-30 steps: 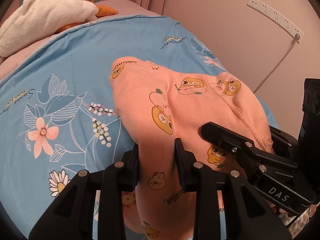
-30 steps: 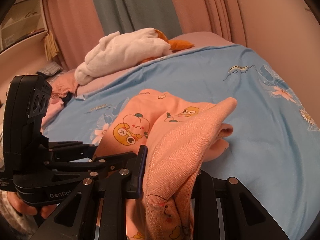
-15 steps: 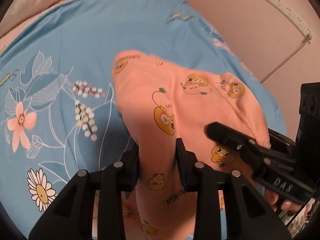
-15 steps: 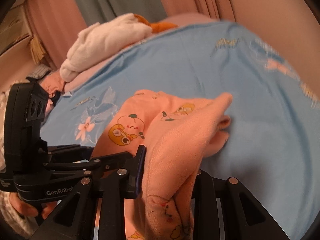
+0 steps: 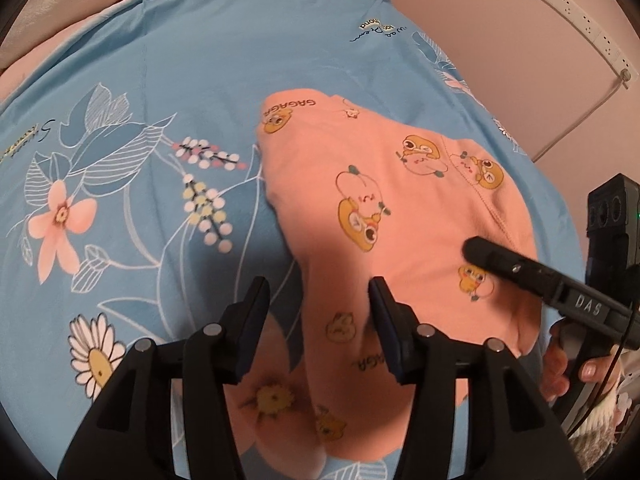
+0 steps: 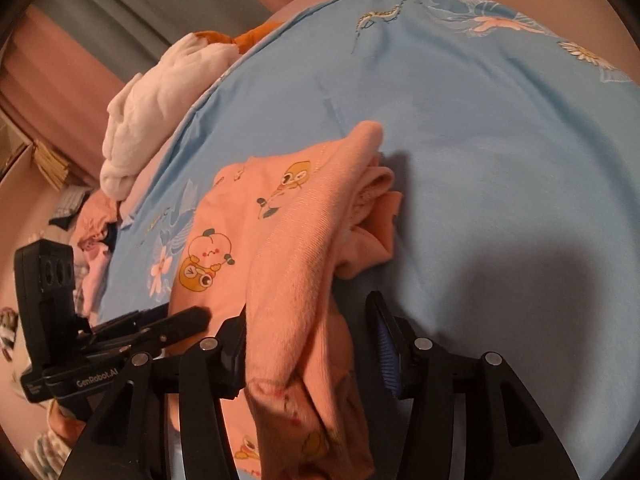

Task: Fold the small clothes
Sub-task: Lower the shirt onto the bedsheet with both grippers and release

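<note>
Pink garment: small soft knit piece, printed with yellow cartoon animals and "GAGAGA" lettering, stitched seam along one side. It lies on the blue sheet toward the bed's right edge, near the wall, folded over itself with bunched layers showing at the far fold.

Left gripper: black plastic, jaws spread apart, a strip of the garment passing between them; whether the pads touch the cloth cannot be told.

Right gripper: black, blue ribbed pad on one finger, jaws apart; a raised ridge of the garment rests against the other finger, with a gap on the blue-pad side.

Sheet: smooth cotton with printed flowers, leaves and berry sprigs, covering the bed.

White cloth pile: crumpled, fluffy, at the far-left corner of the bed, with an orange item beside it.

Power strip: white, mounted on the pink wall, cord hanging down.

Curtains: pink and grey-green, pleated.
</note>
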